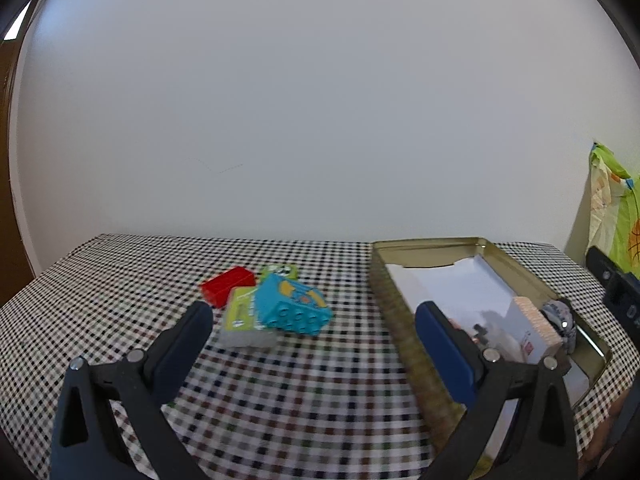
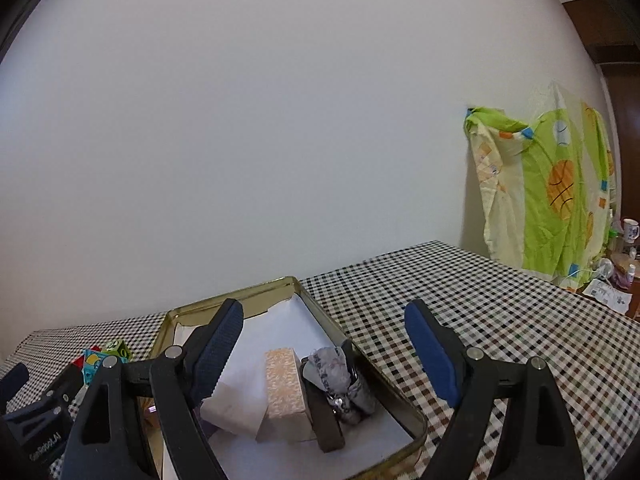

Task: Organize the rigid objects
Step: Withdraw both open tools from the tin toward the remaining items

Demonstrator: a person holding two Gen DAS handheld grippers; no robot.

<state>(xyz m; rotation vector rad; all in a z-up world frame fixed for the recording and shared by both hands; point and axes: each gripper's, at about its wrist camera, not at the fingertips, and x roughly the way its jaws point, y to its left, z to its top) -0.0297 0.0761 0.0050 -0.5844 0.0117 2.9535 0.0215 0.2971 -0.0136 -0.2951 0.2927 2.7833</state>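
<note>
A gold metal tin [image 1: 532, 276] [image 2: 320, 304] lined with white paper stands on the checked table. In it lie a beige patterned box [image 2: 284, 392] [image 1: 534, 328], a grey crumpled bundle [image 2: 340, 376] and a brown strap [image 2: 326, 424]. Left of the tin lies a pile: a blue toy brick [image 1: 292, 304], a red brick [image 1: 226, 284], a green-topped box [image 1: 240, 318] and a green card [image 1: 280, 269]. My left gripper [image 1: 314, 314] is open and empty, between pile and tin. My right gripper [image 2: 324, 314] is open and empty above the tin.
The checked tablecloth [image 1: 120, 280] [image 2: 500, 312] meets a plain white wall. A green patterned cloth [image 2: 548, 196] [image 1: 618, 208] hangs beyond the table's right end, with a mug [image 2: 631, 230] and clutter beside it. The left gripper's body [image 2: 36, 412] shows at the right view's left edge.
</note>
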